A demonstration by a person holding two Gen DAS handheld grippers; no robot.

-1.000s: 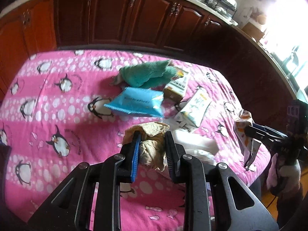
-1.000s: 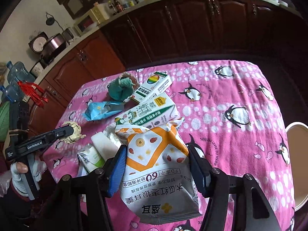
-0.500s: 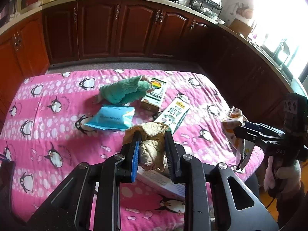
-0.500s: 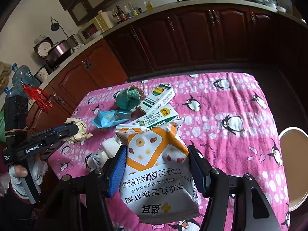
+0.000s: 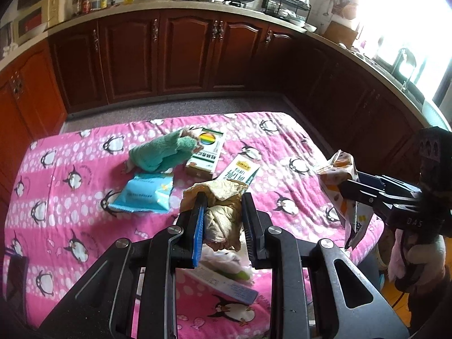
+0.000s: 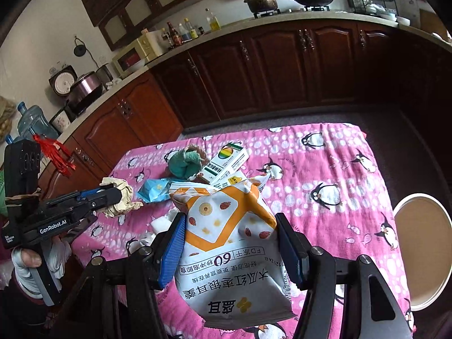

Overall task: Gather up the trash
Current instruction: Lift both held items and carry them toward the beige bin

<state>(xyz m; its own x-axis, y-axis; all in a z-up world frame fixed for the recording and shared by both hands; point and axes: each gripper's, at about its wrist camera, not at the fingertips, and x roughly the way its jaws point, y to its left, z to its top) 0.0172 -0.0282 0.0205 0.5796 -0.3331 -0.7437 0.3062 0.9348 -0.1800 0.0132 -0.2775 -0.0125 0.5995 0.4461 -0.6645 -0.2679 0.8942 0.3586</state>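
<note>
trash is up off the table now on both sides: the left tool (image 5: 221, 220) is pinched narrow on a crumpled brown paper wad (image 5: 219, 212), and the right tool (image 6: 230, 243) is clamped wider around an orange-and-white snack bag (image 6: 228, 254) that hangs upright between its pads. a second ago both views sat closer to the pink penguin cloth; now more of the cloth, the floor and the dark cabinets (image 5: 183, 50) shows, so both hands have lifted, each load coming up with its tool. that reads as two picks done and the carry beginning, though no bin shows in either view, so where these go i cannot tell. left behind on the table (image 5: 56, 175) are a blue packet (image 5: 145, 193), a teal fuzzy sock (image 5: 161, 154), a box with a rainbow mark (image 5: 206, 154), a milk carton (image 5: 240, 169) beside it, and some white packaging (image 5: 226, 276) just under the left tool. so plenty is still to collect. the wad looks loose and springy, and it could shed a flap if the pinch eases; the bag is gripped across its middle and looks steadier. a round tan stool or lid (image 6: 421, 248) sits off the table's right edge.
</note>
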